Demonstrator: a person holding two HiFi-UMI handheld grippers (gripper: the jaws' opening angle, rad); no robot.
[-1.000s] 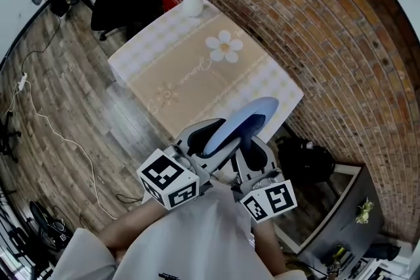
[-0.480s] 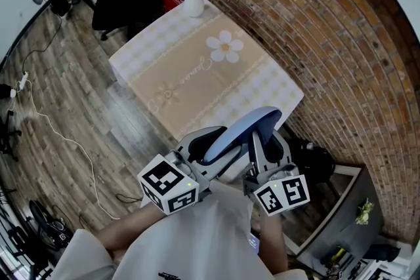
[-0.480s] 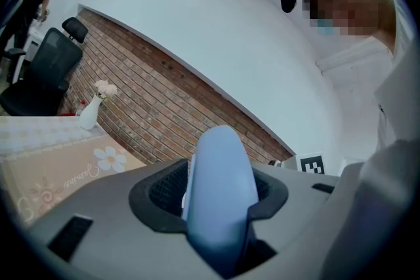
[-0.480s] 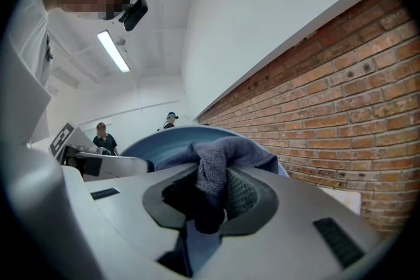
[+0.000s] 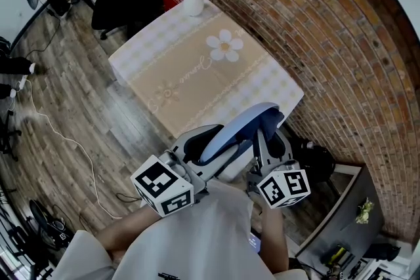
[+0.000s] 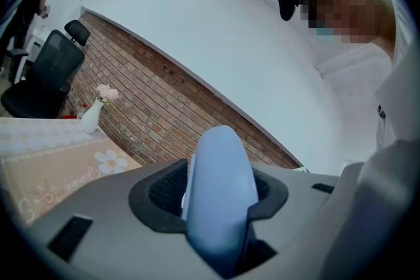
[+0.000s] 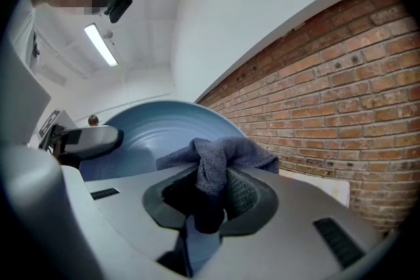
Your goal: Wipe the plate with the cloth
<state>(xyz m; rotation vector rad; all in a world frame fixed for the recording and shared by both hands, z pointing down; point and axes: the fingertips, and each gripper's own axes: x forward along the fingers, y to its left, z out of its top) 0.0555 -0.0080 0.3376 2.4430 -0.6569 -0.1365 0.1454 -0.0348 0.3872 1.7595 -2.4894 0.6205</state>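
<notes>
Head view: the left gripper (image 5: pixel 197 153) and the right gripper (image 5: pixel 266 141) are held up close to the person, above the floor (image 5: pixel 65 115) and near the corner of the desk (image 5: pixel 190 72). Between them is the plate (image 5: pixel 239 130). It is light blue and smooth. From here it is seen edge-on, like a long thin curve. Its long line runs from low on the left up to the right, and its top end points at the brick wall (image 5: pixel 321 29). The plate is in the air and does not touch the desk. A white vase (image 5: pixel 192 2) with flowers stands at the far corner of the desk.

Left gripper view: the jaws pinch the rim of the plate. The plate stands on its edge between them and sticks straight out from the jaws, thin and blue.

Right gripper view: the jaws pinch the cloth (image 7: pixel 213 164). It is grey-blue, fuzzy and bunched up, and a fold spills over the top of the jaws. Just behind it is the round inside of the plate, with faint rings on it. That side faces this gripper. The cloth is right up against the plate. The left gripper shows at the left, on the plate's rim.
</notes>
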